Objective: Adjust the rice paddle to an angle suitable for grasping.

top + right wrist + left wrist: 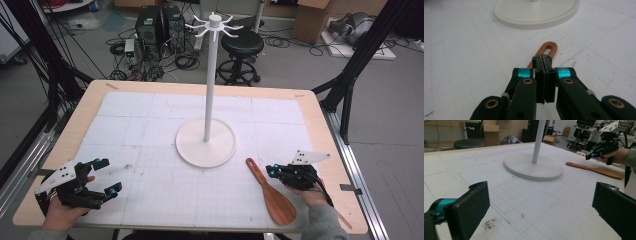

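Right claw [545, 65] is pinched fully closed w/ nothing in it, parked just above the spatula [270, 191] handle. The spatula lies flat on the mat, handle loop [548, 48] pointing past the claw tips toward the rack [206, 142] base, blade back near the hand. Left claw [541, 207] sits wide open, well apart from all that, holding nothing.

IMO the next bit is grabbing the handle, so the jaws need to open first, then drop straight down w/ one pad each side of the thin neck, not on the loop. It's flat wood on a flat mat, so the tips prob have to scrape the surface to get under.

Right gripper view gives the alignment: closed tips right over the handle line. High view adds the hooks [214, 24] up top. Left gripper view has a side look at the right claw [589, 155] hovering over the handle.
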A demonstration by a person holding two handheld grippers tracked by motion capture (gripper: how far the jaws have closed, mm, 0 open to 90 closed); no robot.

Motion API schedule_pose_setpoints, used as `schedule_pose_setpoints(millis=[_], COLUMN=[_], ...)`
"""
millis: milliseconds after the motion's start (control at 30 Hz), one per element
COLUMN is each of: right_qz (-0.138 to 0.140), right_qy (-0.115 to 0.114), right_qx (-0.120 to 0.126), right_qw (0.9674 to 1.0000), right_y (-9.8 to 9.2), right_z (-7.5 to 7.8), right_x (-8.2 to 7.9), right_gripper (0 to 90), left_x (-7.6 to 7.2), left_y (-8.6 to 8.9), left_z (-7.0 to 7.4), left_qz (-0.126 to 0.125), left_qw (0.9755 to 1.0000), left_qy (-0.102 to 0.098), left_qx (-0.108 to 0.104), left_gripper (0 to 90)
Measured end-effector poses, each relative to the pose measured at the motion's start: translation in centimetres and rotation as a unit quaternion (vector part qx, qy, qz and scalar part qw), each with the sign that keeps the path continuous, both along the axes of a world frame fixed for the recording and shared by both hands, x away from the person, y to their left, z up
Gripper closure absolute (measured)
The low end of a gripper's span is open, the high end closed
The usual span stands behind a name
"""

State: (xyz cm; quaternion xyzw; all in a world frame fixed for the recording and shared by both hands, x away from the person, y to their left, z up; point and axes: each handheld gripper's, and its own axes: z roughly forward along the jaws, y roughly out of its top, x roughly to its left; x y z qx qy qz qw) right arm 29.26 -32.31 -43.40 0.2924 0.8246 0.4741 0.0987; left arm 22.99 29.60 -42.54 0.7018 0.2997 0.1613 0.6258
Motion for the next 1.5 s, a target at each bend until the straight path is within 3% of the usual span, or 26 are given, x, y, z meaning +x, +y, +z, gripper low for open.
schedule_pose_setpoints(millis=[533, 933, 1500], right_qz=[-0.013, -0.010, 0.011], right_qy=[0.026, 0.027, 0.029], right_qx=[-0.046, -0.064, -0.063], right_qw=[0.9985, 0.9975, 0.9975], right_y=[0.5, 1.1, 1.7], right_z=[-1.3, -1.6, -1.6], right_x=[1.5, 1.6, 1.7], right_gripper=[90.0, 90.0, 90.0], left_x=[-0.6, -0.8, -0.9], left_y=[0.4, 0.5, 0.6], left_z=[-0.1, -0.1, -0.2], left_qz=[0.006, 0.007, 0.009], left_qw=[1.0000, 0.9999, 0.9999], left_qy=[0.002, 0.001, 0.004], left_qx=[0.003, 0.007, 0.012], left_gripper=[1.9, 1.9, 1.9])
